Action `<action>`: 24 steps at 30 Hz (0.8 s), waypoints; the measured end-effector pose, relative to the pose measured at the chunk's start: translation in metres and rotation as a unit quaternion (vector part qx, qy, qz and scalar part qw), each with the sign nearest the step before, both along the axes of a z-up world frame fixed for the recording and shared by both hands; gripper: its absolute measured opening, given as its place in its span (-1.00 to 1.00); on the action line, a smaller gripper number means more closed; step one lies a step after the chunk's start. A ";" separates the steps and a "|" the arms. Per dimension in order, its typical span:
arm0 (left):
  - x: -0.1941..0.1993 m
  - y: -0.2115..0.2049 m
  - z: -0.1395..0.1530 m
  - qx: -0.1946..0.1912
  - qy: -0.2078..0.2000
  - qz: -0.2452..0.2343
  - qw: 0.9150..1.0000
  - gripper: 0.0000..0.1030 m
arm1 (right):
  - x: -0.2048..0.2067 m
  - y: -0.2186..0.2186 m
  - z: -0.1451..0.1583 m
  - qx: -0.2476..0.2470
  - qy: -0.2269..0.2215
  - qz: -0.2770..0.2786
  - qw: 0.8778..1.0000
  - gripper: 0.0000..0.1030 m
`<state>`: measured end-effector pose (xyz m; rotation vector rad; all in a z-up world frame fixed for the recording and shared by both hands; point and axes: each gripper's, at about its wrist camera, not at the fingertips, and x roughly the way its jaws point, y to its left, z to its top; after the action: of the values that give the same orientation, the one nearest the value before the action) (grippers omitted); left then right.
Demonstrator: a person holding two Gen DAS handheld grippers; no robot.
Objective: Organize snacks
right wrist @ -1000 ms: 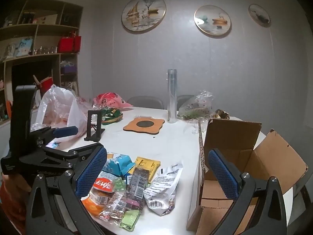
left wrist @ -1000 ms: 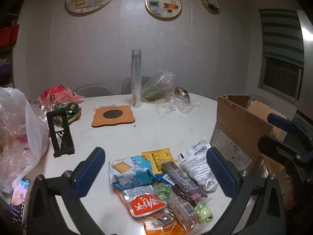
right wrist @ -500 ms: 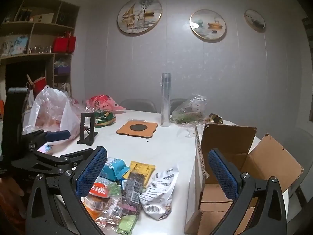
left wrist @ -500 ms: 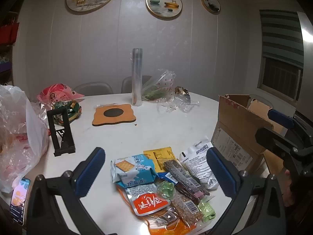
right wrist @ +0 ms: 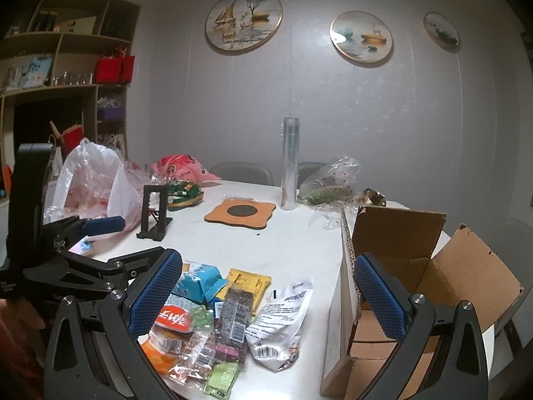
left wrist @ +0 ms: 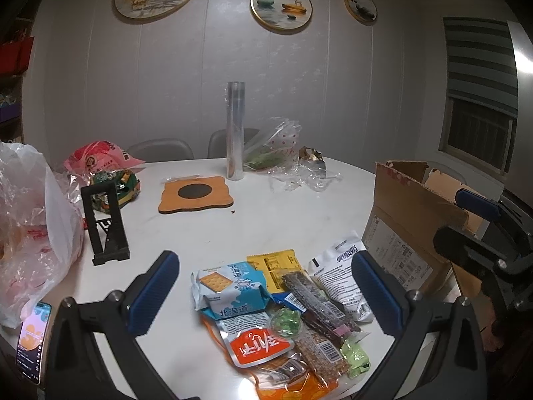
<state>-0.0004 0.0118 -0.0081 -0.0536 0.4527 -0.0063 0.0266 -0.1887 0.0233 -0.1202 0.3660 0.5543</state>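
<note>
Left wrist view: the left hand-held gripper [left wrist: 265,295] hangs released over the near edge of the white desk [left wrist: 266,226], its blue pads spread wide with nothing between them. The pile of snacks [left wrist: 283,313] lies on the desk right under and between the fingers, reaching toward 6 o'clock: a blue cracker pack [left wrist: 230,288], a yellow packet [left wrist: 276,266], a white pouch [left wrist: 343,280] and an orange pouch [left wrist: 260,346] overlap one another. The open cardboard box [left wrist: 406,220] stands at 3 o'clock from the pile, just beside the white pouch. The right hand-held gripper [left wrist: 479,220] shows at 3 o'clock, in front of the box.

In the right wrist view the right hand-held gripper [right wrist: 268,295] is likewise released and empty. The snack pile sits at its 7 o'clock, mostly near the left pad, while the box opening lies at 4 o'clock behind the right pad. A black stand [right wrist: 155,213] and an orange coaster [right wrist: 240,213] rest further off at 11 and 12 o'clock.
</note>
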 end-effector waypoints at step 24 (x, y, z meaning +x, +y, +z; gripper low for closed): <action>-0.003 0.010 0.000 -0.006 -0.002 0.005 1.000 0.99 | -0.005 0.000 0.006 0.027 0.005 0.031 0.999 1.00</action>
<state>-0.0031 0.0216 -0.0085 -0.0672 0.4485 0.0000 0.0212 -0.1890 0.0297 -0.0759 0.3580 0.6261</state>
